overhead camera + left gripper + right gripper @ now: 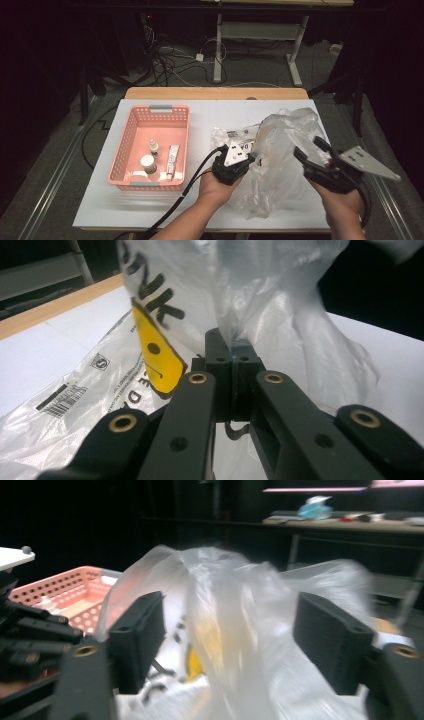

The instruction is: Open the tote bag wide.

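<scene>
at the far left of the table [100,200] we have the pink basket [129,131] with a small bottle, a jar and a tube lying in it; it sits well apart from the work and plays no part in the coming move.

to its right, our left gripper [254,159] has its fingers clenched on a fold of the clear plastic bag [287,135]; in the left gripper view the film rises straight out of the pinched tips [233,357], with the bag's yellow and black print just to one side. so the bag hangs from that one grip, bunched and lifted over the right half of the table.

further right, our right gripper [311,147] has its fingers [142,630] released and standing wide, one on each side of a loose ridge of the bag [225,625], not pressing on it. that ridge runs roughly upright between the pads, and the right hand is the one placed to take it: we judge the next move is to close there and then pull away from the left grip to open the bag's mouth.
</scene>
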Demonstrator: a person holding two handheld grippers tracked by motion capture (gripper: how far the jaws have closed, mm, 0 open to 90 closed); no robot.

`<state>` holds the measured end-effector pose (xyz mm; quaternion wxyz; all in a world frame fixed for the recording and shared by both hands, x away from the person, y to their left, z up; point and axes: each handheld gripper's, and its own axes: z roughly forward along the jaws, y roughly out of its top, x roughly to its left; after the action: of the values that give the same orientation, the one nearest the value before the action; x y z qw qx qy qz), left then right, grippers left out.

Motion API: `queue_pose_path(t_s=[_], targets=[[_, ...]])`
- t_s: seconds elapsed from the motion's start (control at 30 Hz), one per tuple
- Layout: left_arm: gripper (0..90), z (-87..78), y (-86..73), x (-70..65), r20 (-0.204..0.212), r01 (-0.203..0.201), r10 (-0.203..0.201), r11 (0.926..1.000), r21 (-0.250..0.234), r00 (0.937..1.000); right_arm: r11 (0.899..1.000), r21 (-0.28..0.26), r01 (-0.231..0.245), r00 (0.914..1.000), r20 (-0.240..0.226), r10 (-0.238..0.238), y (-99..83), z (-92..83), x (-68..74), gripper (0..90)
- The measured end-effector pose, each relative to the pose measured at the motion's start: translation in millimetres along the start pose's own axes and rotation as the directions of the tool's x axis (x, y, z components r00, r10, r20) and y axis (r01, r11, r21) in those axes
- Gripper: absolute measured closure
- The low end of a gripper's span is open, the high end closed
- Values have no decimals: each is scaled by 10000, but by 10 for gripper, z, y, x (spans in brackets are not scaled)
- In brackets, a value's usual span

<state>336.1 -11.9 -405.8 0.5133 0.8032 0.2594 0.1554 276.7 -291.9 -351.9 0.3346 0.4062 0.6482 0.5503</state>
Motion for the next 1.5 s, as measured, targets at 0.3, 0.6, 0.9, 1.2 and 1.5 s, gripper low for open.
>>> queue_pose_path(t_s=[0.3,0.6,0.9,1.2,1.5], targets=[[885,54,-12,16,-184,111,-111,9999,21,9998,9952,654,-724,9903,1232,639,-497,-629,-167,150],[885,-46,-14,77,-379,211,-220,9995,-249,9990,9535,2354,-1883,9820,613,1788,-889,-20,-156,57],[885,-200,-64,160,-473,384,-406,9982,-462,9981,9702,1883,-1525,9878,-10,1555,-856,312,21,712],[884,-278,9,38,-80,253,-260,9965,-800,9996,9956,222,-910,9950,433,900,-413,-154,-126,900],[884,-227,103,-76,31,-53,55,9965,-839,10000,9942,99,-1069,9910,824,1057,-385,-355,-272,752]])
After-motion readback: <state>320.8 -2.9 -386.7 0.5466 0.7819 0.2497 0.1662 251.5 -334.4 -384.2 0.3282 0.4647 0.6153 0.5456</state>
